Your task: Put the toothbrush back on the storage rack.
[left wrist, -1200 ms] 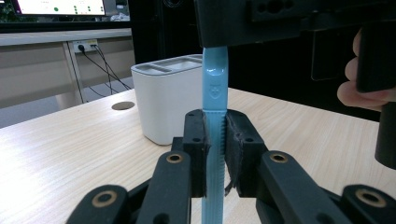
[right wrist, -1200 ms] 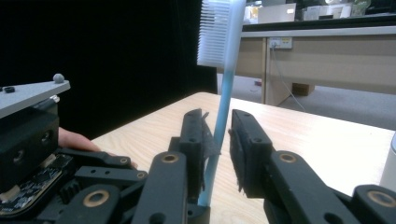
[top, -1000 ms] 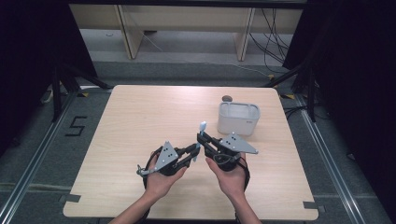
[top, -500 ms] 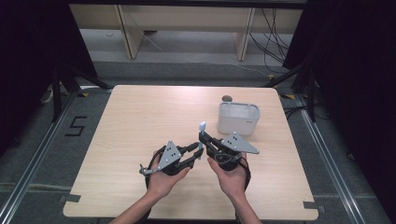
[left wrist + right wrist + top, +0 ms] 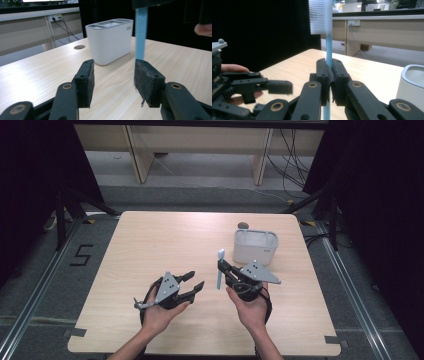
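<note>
A light blue toothbrush (image 5: 220, 270) with white bristles stands upright, and my right gripper (image 5: 223, 271) is shut on its handle (image 5: 328, 53). The bristle head (image 5: 318, 17) rises above the jaws. My left gripper (image 5: 196, 282) sits to its left, a short gap away. Its jaws have just been opening and nothing is between them (image 5: 113, 80). From the left gripper view the blue handle (image 5: 141, 32) hangs just beyond the right-hand pad, apart from it. A white holder (image 5: 255, 246) stands behind the right gripper.
The holder (image 5: 110, 41) has slots in its top and stands on the pale wooden table (image 5: 150, 245). A small dark round spot (image 5: 243, 225) marks the tabletop behind it. The left gripper (image 5: 254, 86) shows low at the left of the right gripper view.
My left gripper stood against the right gripper and the toothbrush; it has drawn away to the left with its jaws spread. The right gripper and toothbrush have kept still.
</note>
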Tool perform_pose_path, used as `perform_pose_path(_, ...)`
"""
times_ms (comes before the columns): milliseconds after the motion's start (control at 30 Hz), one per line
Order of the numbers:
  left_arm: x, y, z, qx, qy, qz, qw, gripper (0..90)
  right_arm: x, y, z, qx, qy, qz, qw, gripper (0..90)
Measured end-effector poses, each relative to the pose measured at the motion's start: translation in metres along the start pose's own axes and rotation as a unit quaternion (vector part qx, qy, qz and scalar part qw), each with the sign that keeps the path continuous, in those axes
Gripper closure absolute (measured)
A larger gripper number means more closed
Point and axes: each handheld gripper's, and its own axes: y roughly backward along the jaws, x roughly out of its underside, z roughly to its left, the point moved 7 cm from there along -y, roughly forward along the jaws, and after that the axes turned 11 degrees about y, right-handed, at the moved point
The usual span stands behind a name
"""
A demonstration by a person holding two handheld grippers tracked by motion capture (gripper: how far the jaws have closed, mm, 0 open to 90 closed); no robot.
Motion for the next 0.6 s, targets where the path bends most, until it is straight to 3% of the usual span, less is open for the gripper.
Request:
perform_pose_path(67, 0.000, 0.004, 0.006, -0.005, 0.002, -0.001, 1.0000, 47.8, -0.001, 0.000, -0.003, 0.005, 0.013, -0.006, 0.9999, 86.2)
perform_pose_path(300, 0.002, 0.021, 0.027, -0.027, -0.003, -0.009, 0.9996, 44.9, 0.000, 0.002, -0.007, 0.005, 0.006, 0.002, 1.0000, 86.1)
perform_pose_path(533, 0.009, 0.039, 0.043, -0.048, 0.002, -0.012, 0.9988, 43.6, 0.003, 0.003, -0.009, 0.011, 0.008, 0.006, 0.9999, 86.1)
perform_pose_path(600, 0.013, 0.042, 0.047, -0.049, 0.012, -0.016, 0.9986, 42.8, 0.003, 0.003, -0.009, 0.008, 0.005, 0.007, 0.9999, 86.1)
